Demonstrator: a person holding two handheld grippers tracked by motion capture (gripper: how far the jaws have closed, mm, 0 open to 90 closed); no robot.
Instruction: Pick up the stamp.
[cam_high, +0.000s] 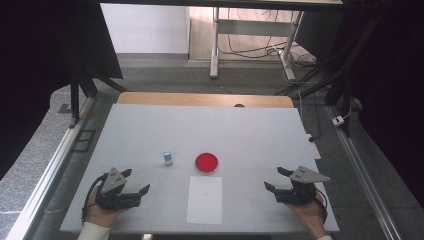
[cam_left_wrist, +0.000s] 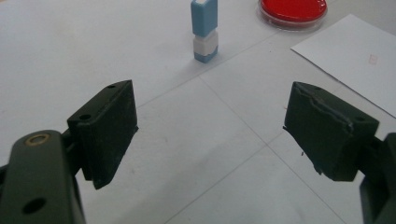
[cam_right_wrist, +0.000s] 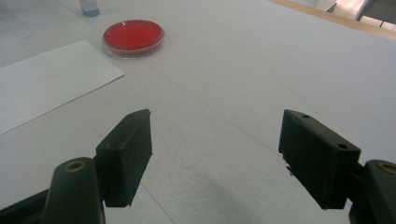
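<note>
A red round dish (cam_high: 206, 162) sits near the middle of the white table (cam_high: 150, 130), just beyond a white sheet of paper (cam_high: 205, 199). Left of the dish stands a small blue and white block (cam_high: 168, 158), upright. My left gripper (cam_high: 137, 181) rests at the front left, open and empty. My right gripper (cam_high: 275, 179) rests at the front right, open and empty too. The left gripper view shows the block (cam_left_wrist: 204, 29) ahead, the dish (cam_left_wrist: 293, 11) and the paper (cam_left_wrist: 355, 58) to the right. The right gripper view has the dish (cam_right_wrist: 133, 36) and paper (cam_right_wrist: 46, 79) at its left.
A wooden strip (cam_high: 205, 99) runs along the table's far edge. Beyond it stand a metal stand's legs (cam_high: 216, 45) and loose cables on the floor (cam_high: 260, 50). Metal rails (cam_high: 50, 165) border both sides of the table.
</note>
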